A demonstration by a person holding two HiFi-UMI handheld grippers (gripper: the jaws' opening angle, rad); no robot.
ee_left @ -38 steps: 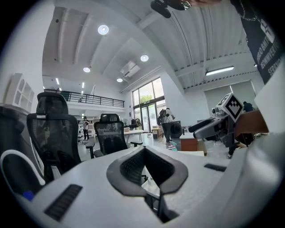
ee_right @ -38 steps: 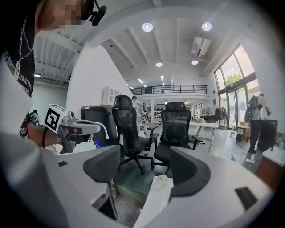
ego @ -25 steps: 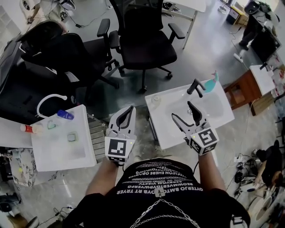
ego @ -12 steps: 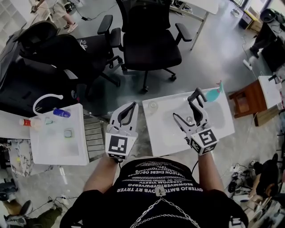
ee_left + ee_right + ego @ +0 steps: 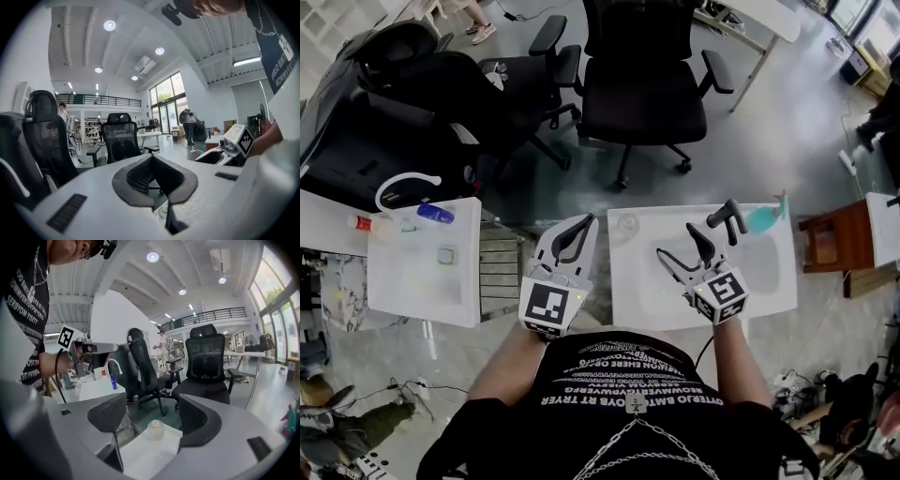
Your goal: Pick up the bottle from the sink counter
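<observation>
Two black mesh office chairs stand on the grey floor beyond both white units. The white rectangular sink counter lies straight ahead of me, right of centre. A second white sink unit stands well apart on my left, with a small blue bottle near its far edge.

My left gripper hangs over the gap between the two units, just off the counter's left edge. Its black ribbed fingers are pressed together at the tips, leaving only a hollow behind them, and nothing is caught there. My right gripper is over the middle of the counter and points toward its far left corner. Its fingers are spread wide and pinch nothing.

A black curved faucet rises at the counter's far edge, just right of my right gripper. A teal object with a thin tip lies beside it toward the far right corner; I cannot tell what it is.

The small translucent whitish bottle with a round cap stands upright at the counter's far left corner. In the right gripper view the bottle shows in the gap between my spread fingers but beyond their tips, untouched. It also sits near my left gripper's tip, apart from it.
</observation>
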